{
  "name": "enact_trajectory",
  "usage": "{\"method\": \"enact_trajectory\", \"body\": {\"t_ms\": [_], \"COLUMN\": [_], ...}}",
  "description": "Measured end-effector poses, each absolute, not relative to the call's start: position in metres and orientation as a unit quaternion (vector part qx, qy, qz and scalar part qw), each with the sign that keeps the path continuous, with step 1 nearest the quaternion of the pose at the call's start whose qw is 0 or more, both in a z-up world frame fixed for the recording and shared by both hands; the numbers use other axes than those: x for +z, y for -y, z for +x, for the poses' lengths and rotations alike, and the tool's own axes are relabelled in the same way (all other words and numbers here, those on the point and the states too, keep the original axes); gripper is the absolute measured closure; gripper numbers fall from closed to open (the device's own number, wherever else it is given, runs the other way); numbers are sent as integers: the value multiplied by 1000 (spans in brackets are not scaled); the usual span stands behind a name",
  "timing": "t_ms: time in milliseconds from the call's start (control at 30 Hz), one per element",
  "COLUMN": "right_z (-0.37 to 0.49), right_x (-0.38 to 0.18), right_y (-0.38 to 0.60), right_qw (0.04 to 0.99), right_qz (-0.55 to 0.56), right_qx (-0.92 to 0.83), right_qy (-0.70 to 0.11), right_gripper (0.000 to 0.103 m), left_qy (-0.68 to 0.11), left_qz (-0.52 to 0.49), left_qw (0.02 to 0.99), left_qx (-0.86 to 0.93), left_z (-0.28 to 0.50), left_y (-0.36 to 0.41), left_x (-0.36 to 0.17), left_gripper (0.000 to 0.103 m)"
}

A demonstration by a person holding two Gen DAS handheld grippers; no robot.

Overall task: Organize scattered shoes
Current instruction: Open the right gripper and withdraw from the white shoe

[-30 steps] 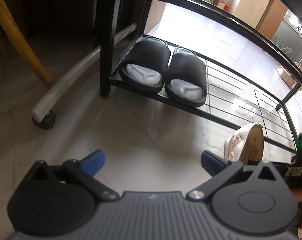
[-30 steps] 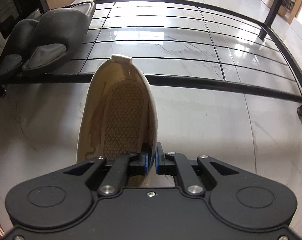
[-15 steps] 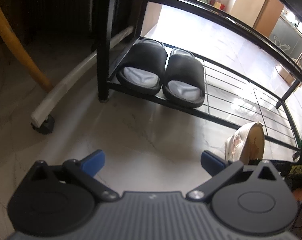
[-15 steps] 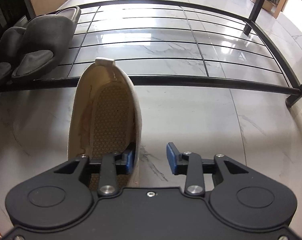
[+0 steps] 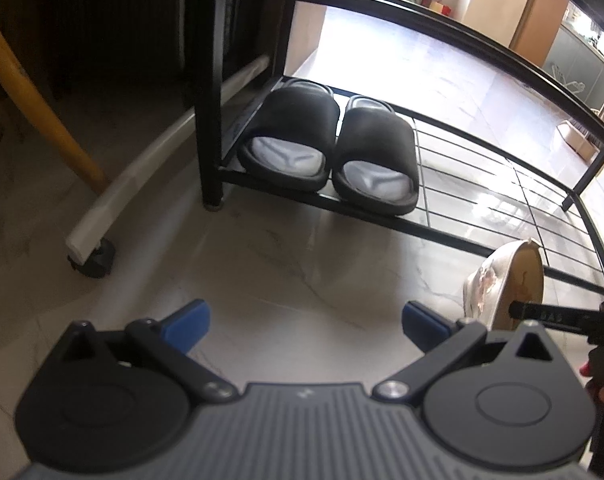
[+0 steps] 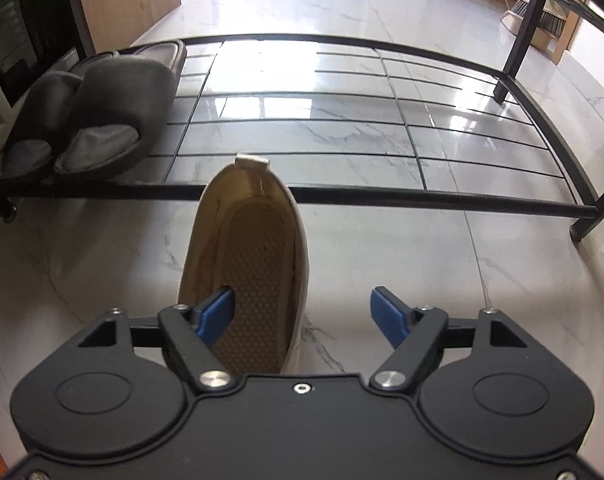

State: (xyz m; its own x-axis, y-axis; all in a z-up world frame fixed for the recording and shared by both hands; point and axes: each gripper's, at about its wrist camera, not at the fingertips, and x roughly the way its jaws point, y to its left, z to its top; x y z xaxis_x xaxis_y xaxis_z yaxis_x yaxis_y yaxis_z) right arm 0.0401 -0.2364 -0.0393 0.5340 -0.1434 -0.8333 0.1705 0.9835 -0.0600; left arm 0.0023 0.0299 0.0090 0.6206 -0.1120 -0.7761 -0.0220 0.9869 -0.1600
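A beige slip-on shoe lies on the marble floor just in front of the black shoe rack. My right gripper is open; its left finger sits over the shoe's insole and its right finger stands clear of the shoe. The shoe also shows in the left wrist view, with the right gripper's finger beside it. Two black slides sit side by side at the left end of the rack's bottom shelf; they also show in the right wrist view. My left gripper is open and empty above the floor.
A yellow wooden leg and a white bar on a black caster stand left of the rack. The rack's wire shelf is bare right of the slides. Cardboard boxes and cabinets stand far behind.
My right gripper has opened and let go of the beige shoe's side wall, and the shoe now rests on the floor. The left gripper has drifted slightly back and stays open.
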Motion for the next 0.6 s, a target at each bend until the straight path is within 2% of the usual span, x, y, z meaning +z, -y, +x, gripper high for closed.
{"method": "enact_trajectory", "body": {"t_ms": [133,233,600], "right_z": [39,38,23], "right_x": [-33,-29,3], "right_y": [236,236,258], "right_qw": [879,878,883], "right_qz": [14,19,78], "right_qx": [-92,-97,-123], "right_qy": [-467,-468,-446], "right_gripper": [7,4,0], "left_qy": [-431,-428,-416], "left_qz": [-71,-70,-63], "left_qw": [899,901,907], "left_qx": [-27,-25,-25], "left_z": [2,2,1], "left_y": [-28,-28,-28], "left_x": [9,9,11], "left_gripper": [1,1,1]}}
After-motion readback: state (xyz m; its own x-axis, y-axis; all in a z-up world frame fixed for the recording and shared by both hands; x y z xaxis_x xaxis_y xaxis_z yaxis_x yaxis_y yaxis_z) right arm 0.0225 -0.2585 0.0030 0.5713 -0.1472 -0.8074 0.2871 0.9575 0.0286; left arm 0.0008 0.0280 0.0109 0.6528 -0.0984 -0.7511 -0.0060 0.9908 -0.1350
